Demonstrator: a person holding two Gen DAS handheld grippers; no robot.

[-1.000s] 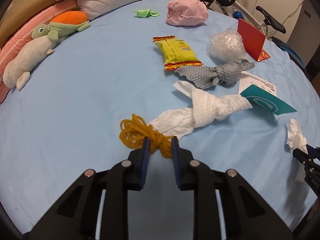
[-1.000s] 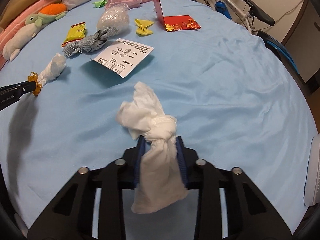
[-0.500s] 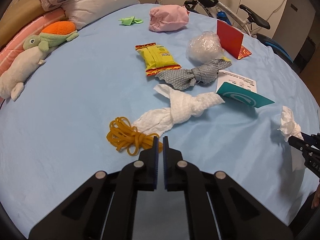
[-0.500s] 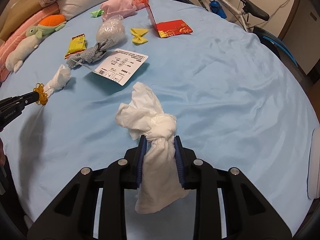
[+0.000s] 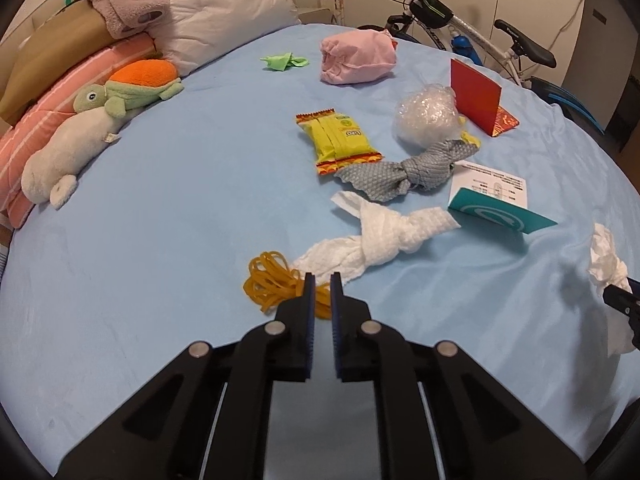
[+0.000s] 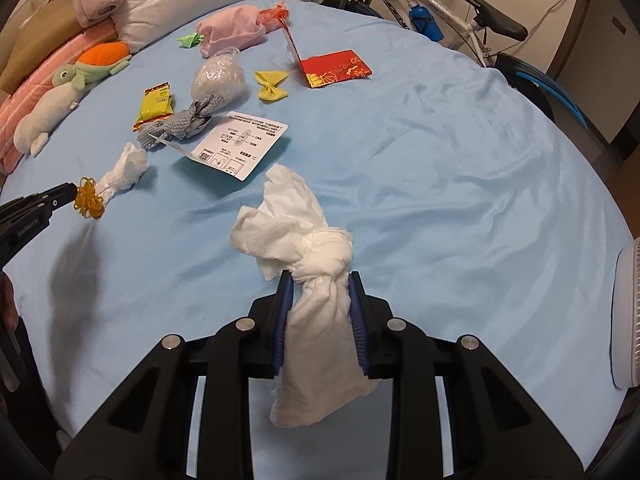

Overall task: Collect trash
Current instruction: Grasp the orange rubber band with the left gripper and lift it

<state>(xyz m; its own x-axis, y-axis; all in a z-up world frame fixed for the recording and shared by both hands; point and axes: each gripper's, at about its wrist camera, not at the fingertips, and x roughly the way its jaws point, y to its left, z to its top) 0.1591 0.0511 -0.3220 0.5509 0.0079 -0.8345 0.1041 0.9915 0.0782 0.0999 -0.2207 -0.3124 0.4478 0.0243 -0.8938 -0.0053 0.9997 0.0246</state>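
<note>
My left gripper (image 5: 322,280) is shut on a tangle of yellow rubber bands (image 5: 272,284), held just above the blue bedsheet; it also shows in the right wrist view (image 6: 88,200). My right gripper (image 6: 320,280) is shut on a knotted white tissue (image 6: 308,248), lifted off the bed. A second knotted white tissue (image 5: 380,236) lies beyond the rubber bands. A knotted grey cloth (image 5: 408,170), a yellow snack wrapper (image 5: 338,140), a crumpled clear plastic ball (image 5: 426,116) and a printed leaflet (image 6: 240,144) lie further back.
A red envelope (image 6: 336,68), yellow bow (image 6: 272,86), green scrap (image 5: 282,61) and pink cloth bundle (image 5: 356,60) lie on the bed. Plush toys (image 5: 92,128) and pillows (image 5: 224,12) line the left. A bicycle (image 5: 480,36) stands behind. A white bin rim (image 6: 626,312) shows at right.
My left gripper closed on the rubber bands and pulled back and up with them. My right gripper kept hold of the tissue and also drew back from the bed.
</note>
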